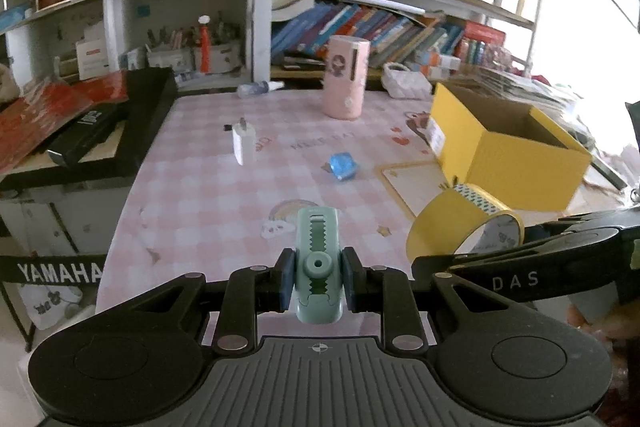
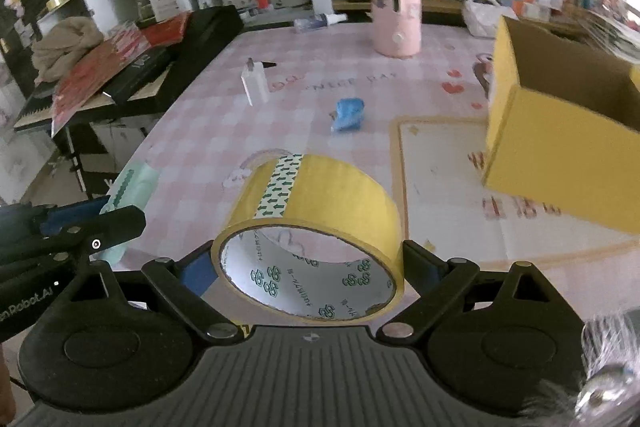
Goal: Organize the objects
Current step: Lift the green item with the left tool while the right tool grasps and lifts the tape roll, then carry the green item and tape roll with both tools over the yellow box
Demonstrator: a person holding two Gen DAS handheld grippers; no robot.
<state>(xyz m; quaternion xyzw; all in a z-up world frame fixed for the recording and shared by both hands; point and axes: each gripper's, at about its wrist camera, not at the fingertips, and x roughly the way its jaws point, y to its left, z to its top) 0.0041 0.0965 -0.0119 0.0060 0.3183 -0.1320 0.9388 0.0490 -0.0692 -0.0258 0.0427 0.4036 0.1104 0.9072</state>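
My left gripper (image 1: pixel 318 277) is shut on a mint green utility knife (image 1: pixel 318 247), held above the near edge of the pink checked table (image 1: pixel 200 195). My right gripper (image 2: pixel 308 263) is shut on a yellow tape roll (image 2: pixel 320 211), which also shows at the right of the left wrist view (image 1: pixel 460 223). The knife shows at the left of the right wrist view (image 2: pixel 132 195). An open yellow cardboard box (image 1: pixel 516 155) stands on the table's right side, also in the right wrist view (image 2: pixel 560 131). A blue crumpled packet (image 1: pixel 343 166) and a white charger plug (image 1: pixel 243 143) lie mid-table.
A pink cylinder container (image 1: pixel 346 83) stands at the table's far side, with a small bottle (image 1: pixel 260 89) lying to its left and a white basket (image 1: pixel 404 79) to its right. A black keyboard case with red papers (image 1: pixel 92 123) sits left. Bookshelves (image 1: pixel 380 23) stand behind.
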